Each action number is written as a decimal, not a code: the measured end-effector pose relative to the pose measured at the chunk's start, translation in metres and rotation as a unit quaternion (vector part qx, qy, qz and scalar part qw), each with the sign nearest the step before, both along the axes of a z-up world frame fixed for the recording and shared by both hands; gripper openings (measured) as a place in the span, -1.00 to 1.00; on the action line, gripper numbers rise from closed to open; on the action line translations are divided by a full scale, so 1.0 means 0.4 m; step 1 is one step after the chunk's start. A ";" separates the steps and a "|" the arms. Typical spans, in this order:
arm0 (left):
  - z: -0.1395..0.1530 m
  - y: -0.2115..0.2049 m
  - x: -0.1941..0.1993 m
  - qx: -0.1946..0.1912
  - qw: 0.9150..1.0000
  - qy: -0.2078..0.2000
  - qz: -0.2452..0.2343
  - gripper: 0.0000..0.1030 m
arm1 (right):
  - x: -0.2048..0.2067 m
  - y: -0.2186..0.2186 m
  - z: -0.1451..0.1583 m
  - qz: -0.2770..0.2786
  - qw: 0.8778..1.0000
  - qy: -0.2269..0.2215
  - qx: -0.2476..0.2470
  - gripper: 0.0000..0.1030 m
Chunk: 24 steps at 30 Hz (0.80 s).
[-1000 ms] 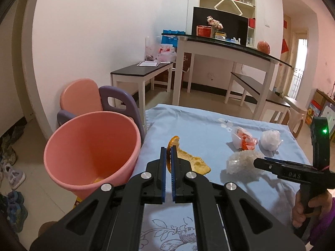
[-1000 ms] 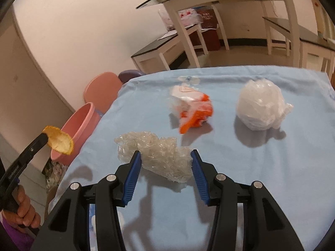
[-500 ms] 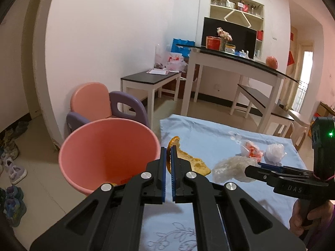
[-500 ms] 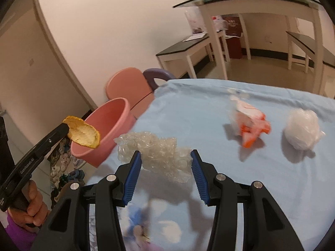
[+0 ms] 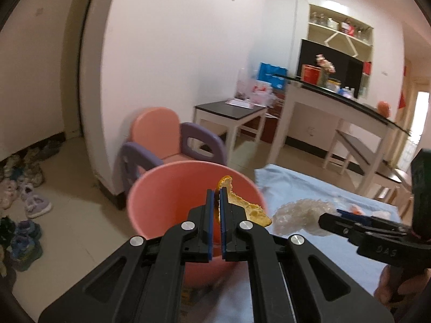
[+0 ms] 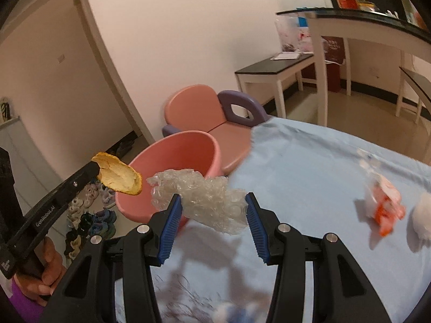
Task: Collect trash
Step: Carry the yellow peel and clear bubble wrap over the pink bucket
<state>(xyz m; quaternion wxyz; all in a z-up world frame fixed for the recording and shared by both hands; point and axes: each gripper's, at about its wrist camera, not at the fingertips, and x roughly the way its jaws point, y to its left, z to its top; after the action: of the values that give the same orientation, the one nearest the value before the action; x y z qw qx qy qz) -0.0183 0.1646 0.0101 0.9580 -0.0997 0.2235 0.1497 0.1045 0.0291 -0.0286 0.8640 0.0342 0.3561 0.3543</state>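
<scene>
The left hand-held gripper pinches an orange peel between blue pads pressed nearly together, and holds it above the open mouth of the pink bin. In the right wrist view the peel hangs just left of the bin, clear of its rim, at the tip of the left hand-held gripper

The right hand-held gripper clamps a crumpled wad of bubble wrap – the wad fills the gap between its blue pads, sticks out past them and is lifted off the worktop, beside the bin's rim. From the left wrist view the wrap shows at the tip of the right hand-held gripper, just right of the peel

Two more scraps lie on the worktop's blue cloth, well apart from the bin – an orange-and-white wrapper and, just beside it, a white plastic ball. A small pink and purple chair stands behind the bin
</scene>
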 end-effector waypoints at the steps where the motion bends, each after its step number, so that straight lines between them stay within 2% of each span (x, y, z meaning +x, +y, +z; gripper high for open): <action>1: -0.002 0.007 -0.002 0.003 1.000 0.001 0.006 -0.93 | 0.003 0.015 0.001 0.003 1.000 -0.001 -0.001 -0.07; 11: -0.043 0.067 -0.007 0.012 0.998 0.024 0.048 -0.93 | 0.006 0.146 0.001 0.030 0.999 -0.026 -0.026 -0.07; 16: -0.070 0.086 -0.007 0.010 0.998 0.038 0.056 -0.93 | 0.008 0.193 -0.015 0.029 0.997 -0.042 -0.052 -0.07; 24: -0.094 0.110 0.005 0.001 0.997 0.052 0.059 -0.93 | 0.023 0.243 -0.042 0.036 0.995 -0.041 -0.079 -0.06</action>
<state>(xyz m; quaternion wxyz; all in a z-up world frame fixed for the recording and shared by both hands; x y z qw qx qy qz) -0.0163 0.2085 -0.0275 0.9347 -0.1034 0.2664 0.2113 0.1137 0.1264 -0.0454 0.8648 -0.0611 0.3479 0.3568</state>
